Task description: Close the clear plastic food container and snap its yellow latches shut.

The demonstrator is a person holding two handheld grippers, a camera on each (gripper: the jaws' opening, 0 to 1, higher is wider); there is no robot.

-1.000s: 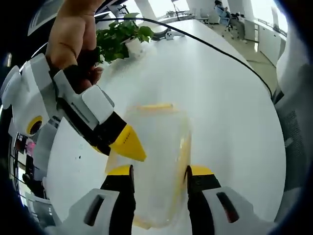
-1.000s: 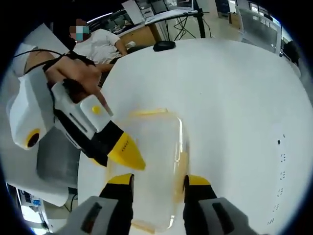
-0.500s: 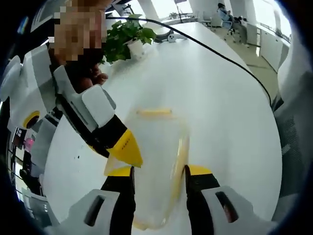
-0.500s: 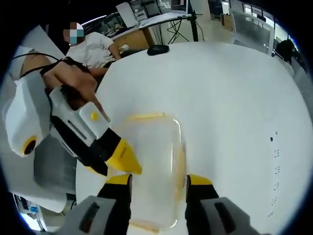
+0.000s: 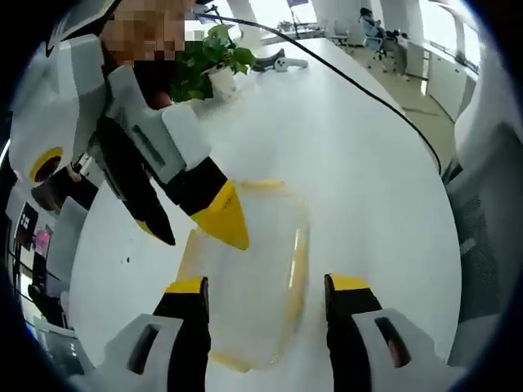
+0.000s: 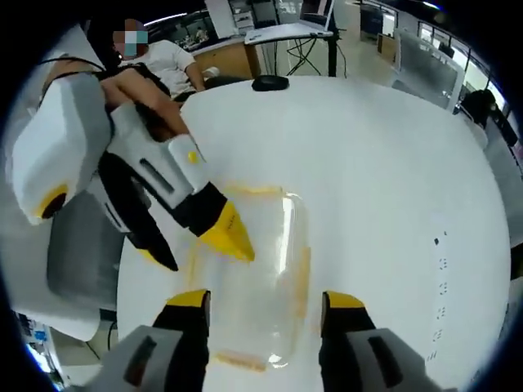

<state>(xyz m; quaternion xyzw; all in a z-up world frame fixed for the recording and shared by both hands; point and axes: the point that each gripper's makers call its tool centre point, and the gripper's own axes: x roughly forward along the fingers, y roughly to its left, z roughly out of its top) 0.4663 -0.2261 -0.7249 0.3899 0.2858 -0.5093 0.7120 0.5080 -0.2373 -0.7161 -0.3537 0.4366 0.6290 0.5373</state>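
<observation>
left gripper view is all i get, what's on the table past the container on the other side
Observer: In the right gripper view a black oval object lies near the table's far edge, well beyond the clear container.
Operator: anyone near there
Observer: Yes, a person in a white top sits just past that edge.
Operator: right claw state
Observer: The right claw is open; the container's near end shows between its jaws.
</observation>
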